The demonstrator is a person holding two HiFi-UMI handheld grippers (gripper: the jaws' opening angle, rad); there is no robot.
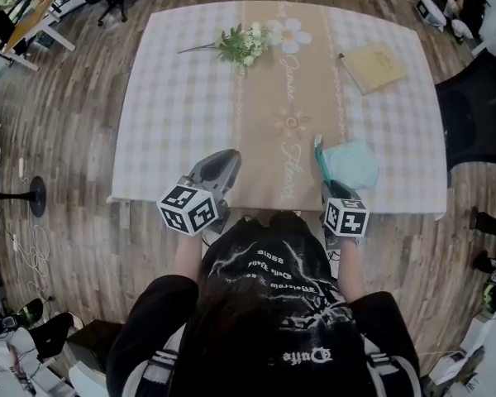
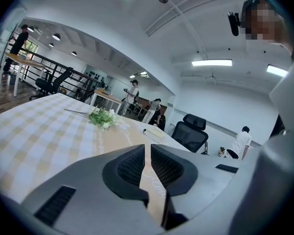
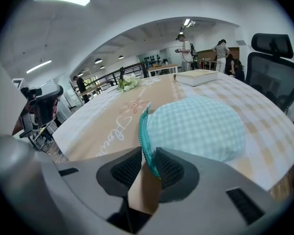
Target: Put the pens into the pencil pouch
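The pencil pouch [image 1: 353, 164] [image 3: 196, 126] is teal-checked and puffy, lying near the table's front right edge. Its teal zipper edge [image 1: 320, 159] [image 3: 142, 131] runs along its left side. My right gripper [image 1: 326, 184] [image 3: 148, 168] is at the near end of that zipper edge; the strip lies between the jaws against the right pad, with a gap to the left pad. My left gripper [image 1: 230, 155] [image 2: 148, 155] hovers over the front edge left of centre, its jaws nearly together with nothing between them. No pen shows plainly in any view.
The table [image 1: 182, 114] has a checked cloth with a tan runner. A flower sprig [image 1: 244, 44] [image 2: 103, 117] lies at the back. A tan notebook [image 1: 374, 64] [image 3: 198, 76] lies back right. A black office chair [image 1: 479, 106] stands by the right side.
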